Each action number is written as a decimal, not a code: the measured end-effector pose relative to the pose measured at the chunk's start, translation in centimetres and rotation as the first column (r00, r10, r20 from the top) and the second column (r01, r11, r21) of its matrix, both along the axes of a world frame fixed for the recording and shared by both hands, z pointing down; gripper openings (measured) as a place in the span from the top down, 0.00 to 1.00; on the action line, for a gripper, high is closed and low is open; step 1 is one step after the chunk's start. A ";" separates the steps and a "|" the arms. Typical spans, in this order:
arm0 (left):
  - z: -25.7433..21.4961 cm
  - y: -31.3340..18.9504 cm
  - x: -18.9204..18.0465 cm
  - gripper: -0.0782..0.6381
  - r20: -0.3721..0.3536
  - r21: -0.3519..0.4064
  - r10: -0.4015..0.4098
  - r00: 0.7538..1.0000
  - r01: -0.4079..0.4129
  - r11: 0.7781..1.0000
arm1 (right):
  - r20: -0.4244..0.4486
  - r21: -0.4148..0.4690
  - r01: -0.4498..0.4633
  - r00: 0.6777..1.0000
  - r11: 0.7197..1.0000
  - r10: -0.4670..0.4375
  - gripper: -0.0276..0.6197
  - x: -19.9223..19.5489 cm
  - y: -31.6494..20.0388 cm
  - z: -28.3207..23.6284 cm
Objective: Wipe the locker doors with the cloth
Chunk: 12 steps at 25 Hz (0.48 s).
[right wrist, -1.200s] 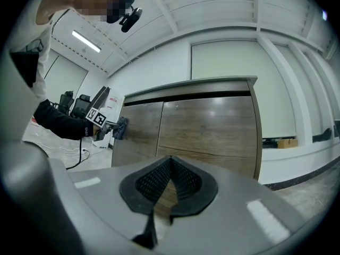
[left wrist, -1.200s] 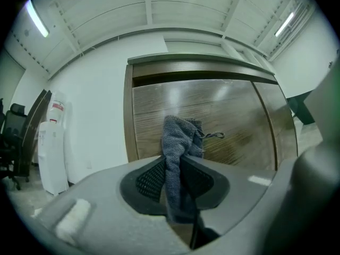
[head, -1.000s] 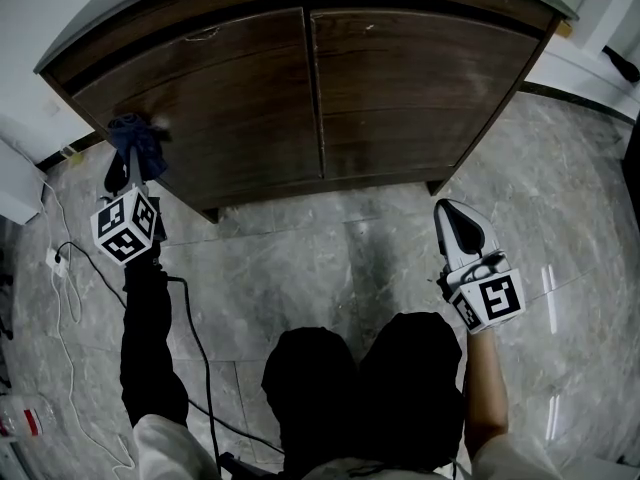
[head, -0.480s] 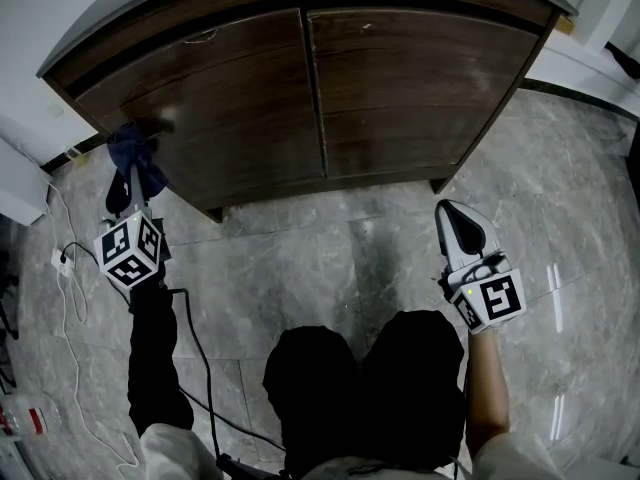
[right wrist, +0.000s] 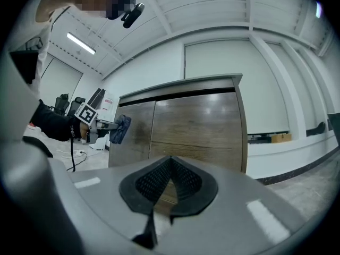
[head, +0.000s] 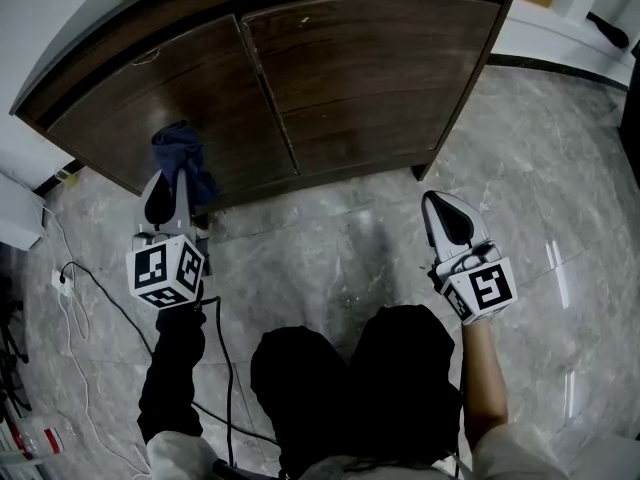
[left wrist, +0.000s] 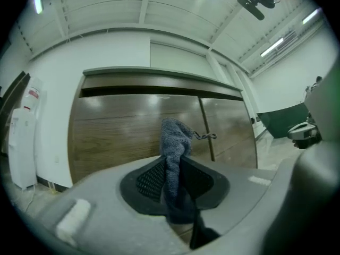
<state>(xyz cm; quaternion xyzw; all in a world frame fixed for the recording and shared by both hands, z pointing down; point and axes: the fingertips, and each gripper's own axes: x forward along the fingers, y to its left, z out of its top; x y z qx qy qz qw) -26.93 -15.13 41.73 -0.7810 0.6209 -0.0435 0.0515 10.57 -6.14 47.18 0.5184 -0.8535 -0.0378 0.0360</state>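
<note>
At the left of the head view, the left claw [head: 172,183] is clamped on the blue cloth [head: 180,153], which is bunched at the lower part of the left locker door [head: 130,98]. At lower right, the right claw [head: 437,205] hangs over the marble floor [head: 330,238]. Its jaws are closed together on nothing, well apart from the right locker door [head: 370,68].

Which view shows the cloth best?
The left gripper view: the cloth fills the centre, pinched between the jaws. The head view shows a small dark bundle near the left door; the right gripper view shows it tiny, far left.
</note>
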 end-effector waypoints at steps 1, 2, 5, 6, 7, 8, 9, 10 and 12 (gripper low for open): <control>0.3 -0.2 1.9 0.78 0.004 -0.006 0.033 0.999 -0.033 0.999 | 0.001 -0.004 -0.008 1.000 1.000 0.008 0.95 0.6 0.1 0.1; 0.6 -0.3 3.9 0.78 0.006 -0.012 0.066 0.998 -0.066 0.998 | 0.002 -0.007 -0.016 1.000 1.000 0.016 0.94 1.2 0.2 0.3; 1.6 -0.6 9.8 0.78 0.000 -0.027 0.158 0.987 -0.158 0.987 | 0.005 -0.013 -0.039 0.999 0.999 0.039 0.93 3.0 0.4 0.7; 1.9 -0.7 11.8 0.78 -0.004 -0.031 0.186 0.983 -0.186 0.982 | 0.007 -0.013 -0.046 0.999 0.999 0.046 0.93 3.6 0.5 0.8; 2.1 -0.7 13.7 0.78 -0.008 -0.035 0.214 0.977 -0.215 0.976 | 0.008 -0.014 -0.054 0.999 0.998 0.054 0.93 4.2 0.6 0.8; 2.3 -0.8 15.7 0.78 -0.011 -0.037 0.243 0.970 -0.243 0.969 | 0.008 -0.014 -0.063 0.998 0.998 0.063 0.93 4.9 0.7 0.9; 2.4 -0.8 17.6 0.78 -0.015 -0.037 0.271 0.962 -0.272 0.962 | 0.008 -0.015 -0.072 0.997 0.997 0.072 0.93 5.5 0.9 0.9; 2.5 -0.8 19.5 0.78 -0.018 -0.036 0.299 0.954 -0.299 0.953 | 0.007 -0.016 -0.081 0.997 0.997 0.081 0.93 6.2 1.1 1.0; 2.7 -0.9 23.3 0.78 -0.024 -0.034 0.352 0.936 -0.353 0.935 | 0.003 -0.022 -0.100 0.995 0.995 0.100 0.94 7.6 1.5 1.3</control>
